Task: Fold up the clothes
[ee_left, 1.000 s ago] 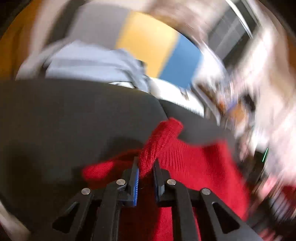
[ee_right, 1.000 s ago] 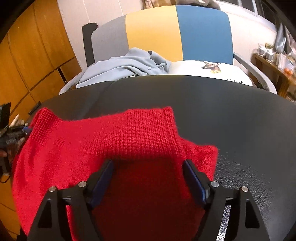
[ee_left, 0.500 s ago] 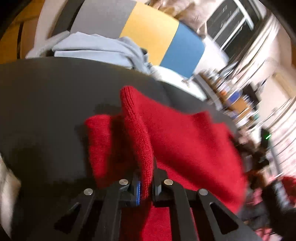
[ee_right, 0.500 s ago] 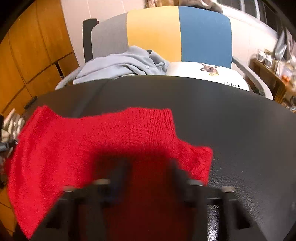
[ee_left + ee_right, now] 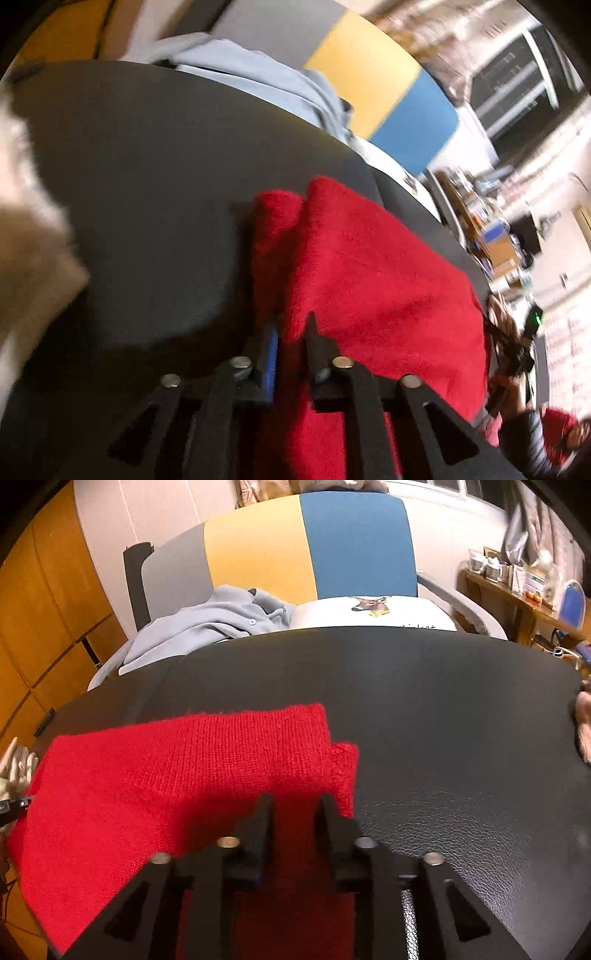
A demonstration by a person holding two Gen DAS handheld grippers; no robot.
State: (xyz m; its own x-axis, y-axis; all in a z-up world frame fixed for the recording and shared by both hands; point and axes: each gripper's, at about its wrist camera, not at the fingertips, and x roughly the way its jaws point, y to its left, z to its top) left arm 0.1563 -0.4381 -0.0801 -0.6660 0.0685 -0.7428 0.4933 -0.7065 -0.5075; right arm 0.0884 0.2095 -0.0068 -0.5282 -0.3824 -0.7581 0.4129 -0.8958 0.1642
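Note:
A red knit sweater lies partly folded on the black table, one layer laid over another. My right gripper hangs over its near right part. Its jaws are opening, and red knit lies flat between and under the fingers, not pinched. In the left wrist view the same sweater shows a folded edge running away from my left gripper. Those jaws are opening too, with the edge of the knit loose between the pads.
Behind the table stands a chair with a grey, yellow and blue back, holding a light blue shirt and a white printed shirt. A beige cloth lies at the table's left, and a cluttered shelf at right.
The left gripper held a raised ridge of red knit and carried it sideways; now its jaws have parted and the knit lies flatter. The right jaws went from wide to narrow.

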